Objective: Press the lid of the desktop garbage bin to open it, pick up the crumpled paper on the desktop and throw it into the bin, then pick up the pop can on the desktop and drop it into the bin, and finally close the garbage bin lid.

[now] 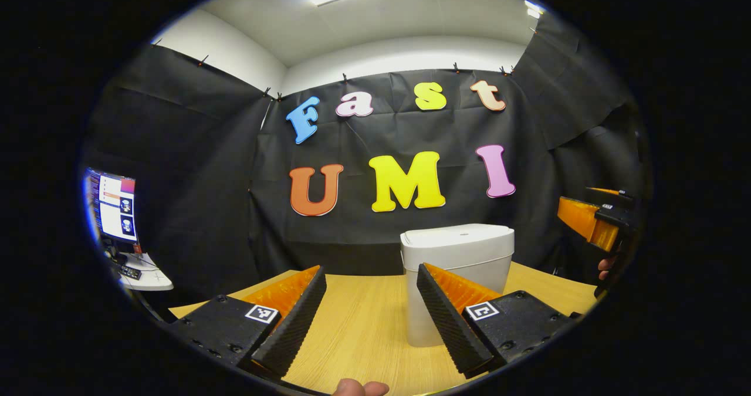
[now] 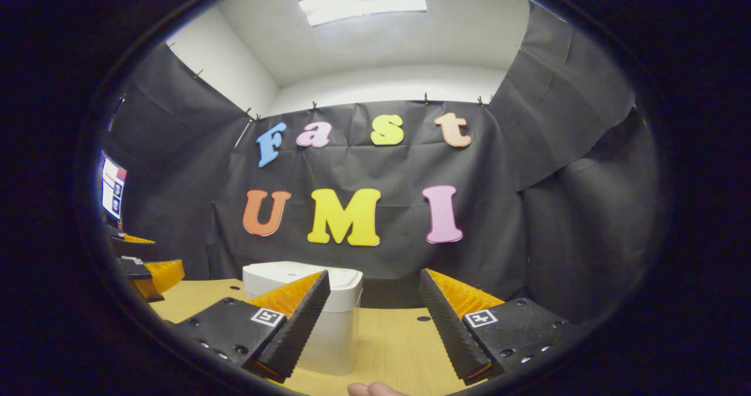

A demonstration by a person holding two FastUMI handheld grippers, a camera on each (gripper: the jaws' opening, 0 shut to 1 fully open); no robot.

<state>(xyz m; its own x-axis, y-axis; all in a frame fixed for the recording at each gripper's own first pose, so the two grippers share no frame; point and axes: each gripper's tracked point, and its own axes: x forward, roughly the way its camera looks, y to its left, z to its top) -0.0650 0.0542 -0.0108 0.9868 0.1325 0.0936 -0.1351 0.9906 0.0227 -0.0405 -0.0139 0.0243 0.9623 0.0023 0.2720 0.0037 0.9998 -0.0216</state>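
A white desktop garbage bin (image 1: 457, 267) stands on the wooden table (image 1: 364, 325) with its lid down. In the left gripper view my left gripper (image 1: 371, 287) is open and empty, and the bin sits just beyond its right finger. The right gripper (image 1: 592, 220) appears at the far right edge of that view, raised above the table with a hand on it. In the right gripper view my right gripper (image 2: 374, 302) is open and empty, with the bin (image 2: 320, 314) behind its left finger. The left gripper (image 2: 146, 273) shows at that view's left edge.
A side desk with a lit monitor (image 1: 111, 205) and small devices stands to the left beyond the table. The table top (image 2: 399, 337) has a few small round holes near its back edge. Black cloth walls close the booth behind and at the sides.
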